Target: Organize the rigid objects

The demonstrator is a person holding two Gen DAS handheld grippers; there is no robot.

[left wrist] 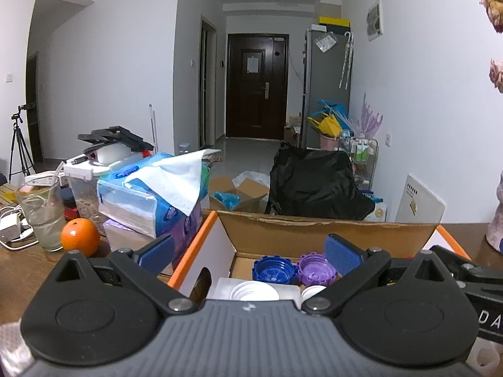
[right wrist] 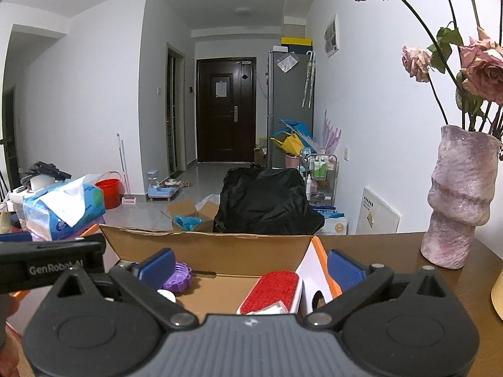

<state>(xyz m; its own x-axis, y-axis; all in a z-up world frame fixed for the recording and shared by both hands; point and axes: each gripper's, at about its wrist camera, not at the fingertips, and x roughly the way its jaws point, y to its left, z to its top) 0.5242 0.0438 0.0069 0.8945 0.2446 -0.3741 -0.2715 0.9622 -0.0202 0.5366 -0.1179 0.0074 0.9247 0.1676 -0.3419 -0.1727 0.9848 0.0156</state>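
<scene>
An open cardboard box (left wrist: 314, 224) with orange-edged flaps stands on the wooden table; it also shows in the right wrist view (right wrist: 207, 245). Inside lie a blue ridged cap (left wrist: 274, 270), a purple ridged cap (left wrist: 316, 268), white lids (left wrist: 254, 291) and a red-and-white brush-like block (right wrist: 273, 289). The purple cap also shows in the right wrist view (right wrist: 179, 278). My left gripper (left wrist: 250, 253) is open and empty above the box's left half. My right gripper (right wrist: 251, 265) is open and empty above its right half.
Left of the box are tissue packs (left wrist: 151, 201), an orange (left wrist: 80, 237), a glass (left wrist: 41, 213) and a plastic container (left wrist: 83, 188). A pink vase of dried roses (right wrist: 459, 201) stands at the right. A black bag (right wrist: 267, 201) lies behind the table.
</scene>
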